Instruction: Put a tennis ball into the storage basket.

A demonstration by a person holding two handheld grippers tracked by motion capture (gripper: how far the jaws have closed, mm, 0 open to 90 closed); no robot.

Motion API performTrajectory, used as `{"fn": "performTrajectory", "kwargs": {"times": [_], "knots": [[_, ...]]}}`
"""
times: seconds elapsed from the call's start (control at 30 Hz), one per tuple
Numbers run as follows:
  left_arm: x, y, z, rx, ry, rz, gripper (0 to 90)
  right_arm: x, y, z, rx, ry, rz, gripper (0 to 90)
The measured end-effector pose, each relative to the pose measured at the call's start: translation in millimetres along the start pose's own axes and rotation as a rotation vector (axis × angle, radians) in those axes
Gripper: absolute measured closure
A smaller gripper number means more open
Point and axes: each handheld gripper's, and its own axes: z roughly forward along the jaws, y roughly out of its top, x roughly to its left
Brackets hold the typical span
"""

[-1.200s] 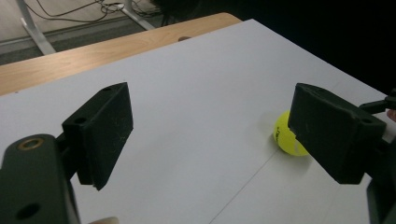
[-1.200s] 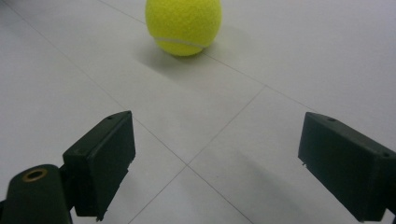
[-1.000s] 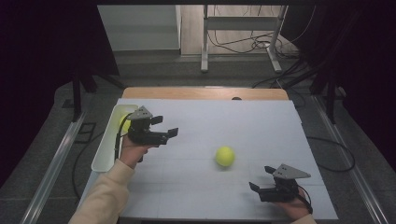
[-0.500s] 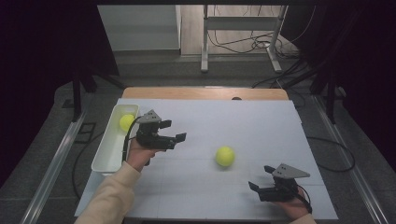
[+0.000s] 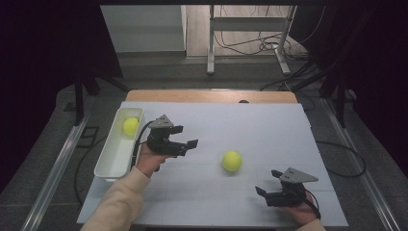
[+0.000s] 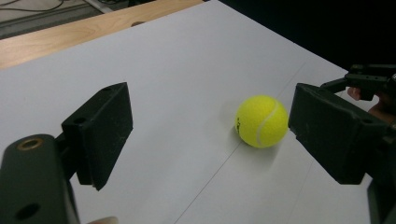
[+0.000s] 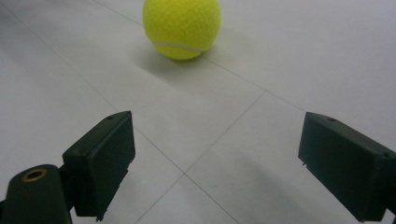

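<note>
A yellow tennis ball (image 5: 232, 161) lies on the white table top (image 5: 250, 125), right of centre. My left gripper (image 5: 189, 147) hovers to the ball's left, pointing at it, jaws open and empty. In the left gripper view the ball (image 6: 261, 121) rests ahead, near the right jaw and beyond both tips of my left gripper (image 6: 210, 109). My right gripper (image 5: 267, 182) sits low at the front right, open, facing the ball. The right gripper view has the ball (image 7: 182, 25) well ahead of my right gripper (image 7: 217, 128). A second tennis ball (image 5: 130, 126) lies in the white tray (image 5: 103, 168).
The long white tray stands along the table's left edge. A strip of bare wood (image 5: 211, 95) runs along the table's far edge. Metal stand legs and cables (image 5: 250, 43) are on the floor behind. The other hand's gripper (image 6: 373, 79) shows far right in the left gripper view.
My left gripper has moved right, away from the tray and toward the ball in the middle, uncovering the ball in the tray. The right gripper and the middle ball have stayed put.
</note>
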Motion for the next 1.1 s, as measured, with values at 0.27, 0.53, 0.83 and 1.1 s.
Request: {"fn": "performTrajectory", "kwargs": {"times": [0.27, 0.53, 0.83, 1.1], "knots": [[-6.3, -0.6, 7.9, 0.024, -0.013, 0.016, 14.6, -0.3, 1.5, 1.8, -0.002, 0.002, -0.002, 11.2], [-11.3, -4.1, 15.0, 0.041, -0.026, 0.018, 14.6, -0.2, 1.4, 0.9, 0.001, -0.002, -0.007, 11.3], [-15.1, -7.2, 27.4, 0.077, -0.047, 0.027, 14.5, -0.1, 1.7, 1.9, 0.003, 0.001, -0.011, 11.2], [-19.7, -6.6, 32.0, 0.091, -0.060, 0.039, 14.6, 0.5, 1.6, 2.1, 0.004, 0.004, -0.015, 11.3]]}}
